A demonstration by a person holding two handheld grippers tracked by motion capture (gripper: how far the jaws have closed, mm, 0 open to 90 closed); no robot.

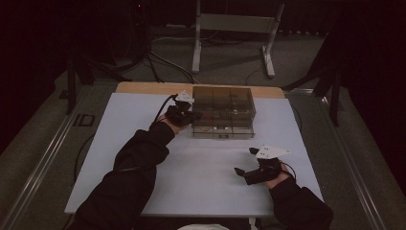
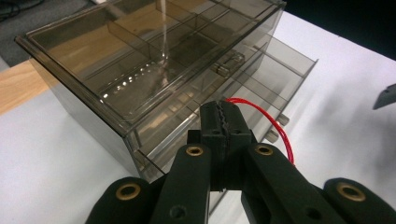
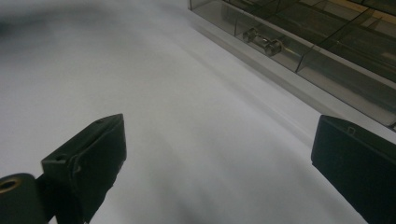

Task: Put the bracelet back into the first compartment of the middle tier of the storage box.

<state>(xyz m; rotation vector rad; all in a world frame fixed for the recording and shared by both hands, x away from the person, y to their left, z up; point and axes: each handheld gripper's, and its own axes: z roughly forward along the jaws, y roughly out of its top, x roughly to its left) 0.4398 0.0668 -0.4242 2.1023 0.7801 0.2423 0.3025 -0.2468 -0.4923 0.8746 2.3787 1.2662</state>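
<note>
Black left claw [image 2: 224, 122] is pinched together on a red wire [image 2: 261, 112], holding it at the open drawer [image 2: 280, 79] of the clear box [image 2: 140, 60] to drop it in. Right claw [image 3: 219, 154] waits wide apart over the table [image 3: 187, 93].

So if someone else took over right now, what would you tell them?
Left claw: shut on the red wire, at the open drawer of the smoky plastic organizer box.
Right claw: open, holding nothing, over the white table nearer the person.
Done: a drawer is pulled out.
Left: probably setting the wire in the drawer, letting go and closing the drawer.
</note>
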